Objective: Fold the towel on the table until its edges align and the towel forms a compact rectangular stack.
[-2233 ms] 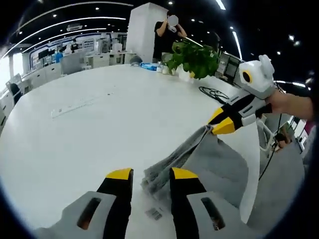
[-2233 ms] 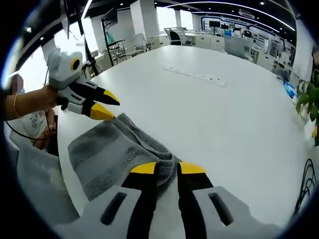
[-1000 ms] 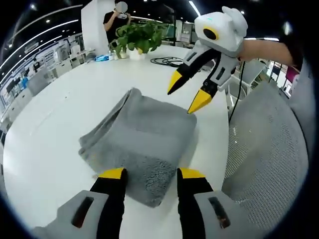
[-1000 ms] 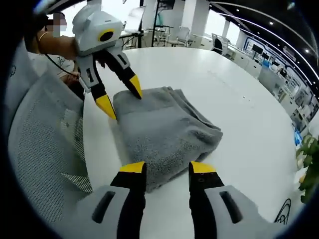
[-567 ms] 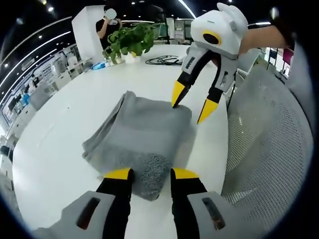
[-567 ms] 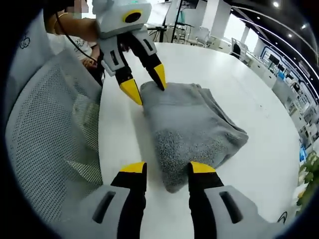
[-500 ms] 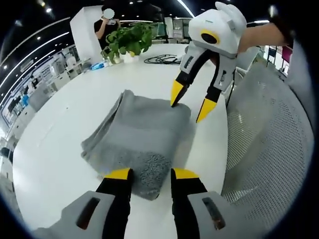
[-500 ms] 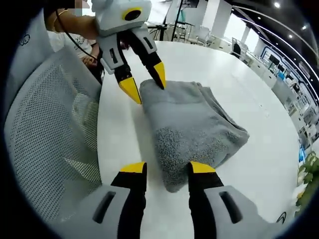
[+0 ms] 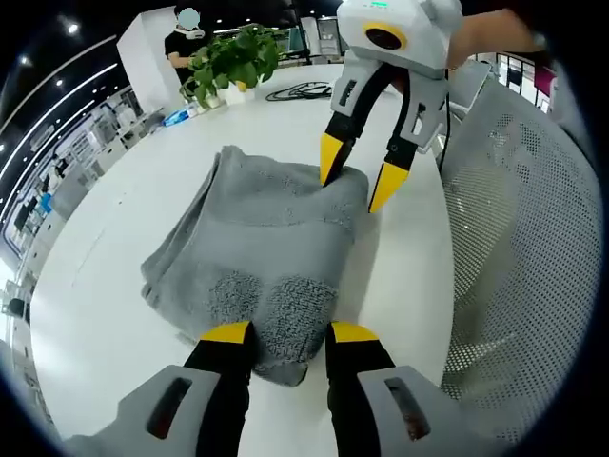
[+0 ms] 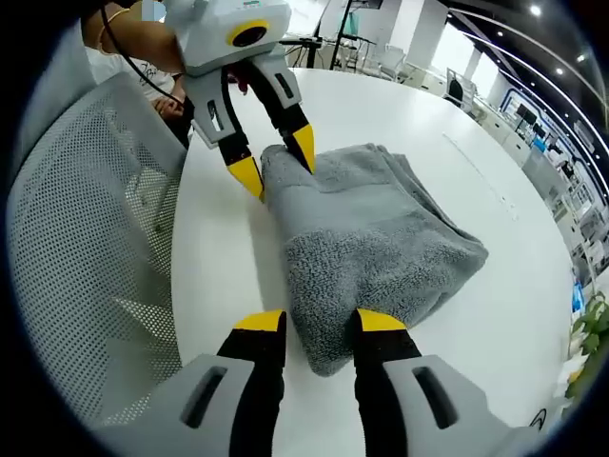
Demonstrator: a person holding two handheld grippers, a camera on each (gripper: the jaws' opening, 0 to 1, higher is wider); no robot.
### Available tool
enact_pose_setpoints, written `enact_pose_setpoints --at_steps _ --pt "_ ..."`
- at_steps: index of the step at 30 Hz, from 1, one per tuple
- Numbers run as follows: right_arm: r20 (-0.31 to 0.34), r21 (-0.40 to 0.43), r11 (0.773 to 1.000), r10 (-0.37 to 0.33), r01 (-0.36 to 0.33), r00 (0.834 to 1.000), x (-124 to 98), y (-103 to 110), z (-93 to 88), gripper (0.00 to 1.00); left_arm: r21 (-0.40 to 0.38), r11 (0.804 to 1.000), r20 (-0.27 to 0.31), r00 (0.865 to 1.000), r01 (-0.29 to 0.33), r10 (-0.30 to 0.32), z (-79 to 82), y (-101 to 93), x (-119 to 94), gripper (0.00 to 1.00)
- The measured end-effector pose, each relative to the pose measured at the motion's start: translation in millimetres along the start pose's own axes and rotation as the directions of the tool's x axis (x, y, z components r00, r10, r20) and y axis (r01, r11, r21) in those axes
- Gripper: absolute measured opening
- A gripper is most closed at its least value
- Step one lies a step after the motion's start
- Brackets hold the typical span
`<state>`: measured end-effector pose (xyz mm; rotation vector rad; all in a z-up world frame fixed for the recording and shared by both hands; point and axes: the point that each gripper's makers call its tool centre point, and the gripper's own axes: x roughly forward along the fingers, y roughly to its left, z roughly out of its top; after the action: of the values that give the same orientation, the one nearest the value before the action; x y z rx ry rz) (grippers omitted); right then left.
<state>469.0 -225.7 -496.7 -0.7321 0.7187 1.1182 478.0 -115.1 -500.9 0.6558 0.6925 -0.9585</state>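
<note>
— Grey terry, folded into a thick pad: the towel (image 9: pixel 255 257) lies near the rim of the white surface (image 9: pixel 124 286), with the mesh chair (image 9: pixel 514 238) just past that rim.

— And your tongs?

— My left tongs (image 9: pixel 288 333) straddle one near corner, parted about as wide as the fold is thick, not clamped as far as I can judge. My right tongs (image 10: pixel 320 322) do the same at the other corner, tips either side of the cloth. In the left gripper view the right tongs (image 9: pixel 360 173) show one tip on the towel and one off its side.

— What could spoil it?

— The stack looks uneven. The far side bulges, and loose layers (image 10: pixel 400 181) fan out there instead of lining up. If I pinch only the top layer and pull, I judge the lower layers would stay behind and the pad would skew.

— Anything else?

— It sits close to the rim. A drag toward me could send a corner over the side, and the hanging weight might unroll the fold. Squaring it needs small pushes, both sides together.
</note>
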Motion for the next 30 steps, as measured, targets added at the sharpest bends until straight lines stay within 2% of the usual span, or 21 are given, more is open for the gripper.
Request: enact_pose_setpoints --at_steps 6,10,17,19,24,26,28,30 --pt "0.038 0.092 0.996 0.007 -0.011 0.999 5 -3 -1.9 0.23 -0.027 1.0 0.011 1.0 0.014 -0.013 -2.2 3.7 4 0.27" --pt "0.068 0.161 0.987 0.008 -0.019 0.998 8 -5 -2.5 0.22 -0.073 0.996 0.044 0.998 0.042 -0.039 -1.6 4.9 5 0.25" --pt "0.067 0.165 0.986 0.004 -0.015 0.998 9 -4 -2.2 0.22 -0.111 0.992 0.074 0.996 0.059 -0.051 -2.1 7.1 4 0.25" --pt "0.064 0.179 0.984 -0.005 -0.006 0.998 7 -3 -0.9 0.22 -0.109 0.993 0.081 0.996 0.05 -0.041 -0.3 5.0 4 0.26" --pt "0.065 0.214 0.976 -0.051 0.036 0.997 -1 -4 0.9 0.24 -0.172 0.985 0.111 0.994 0.014 0.005 7.2 0.2 -8 0.3" --pt "0.072 0.25 0.967 -0.077 0.057 0.994 -7 -2 0.4 0.26 -0.184 0.983 0.104 0.994 -0.009 0.028 2.3 4.4 -11 0.32" --pt "0.069 0.286 0.955 -0.105 0.081 0.992 -10 -5 -5.7 0.26 -0.213 0.976 0.09 0.994 -0.04 0.061 -1.6 9.6 -17 0.35" --pt "0.067 0.309 0.947 -0.116 0.09 0.991 -14 -5 -10.3 0.26 -0.274 0.961 0.099 0.993 -0.036 0.065 -3.4 10.8 -21 0.38"
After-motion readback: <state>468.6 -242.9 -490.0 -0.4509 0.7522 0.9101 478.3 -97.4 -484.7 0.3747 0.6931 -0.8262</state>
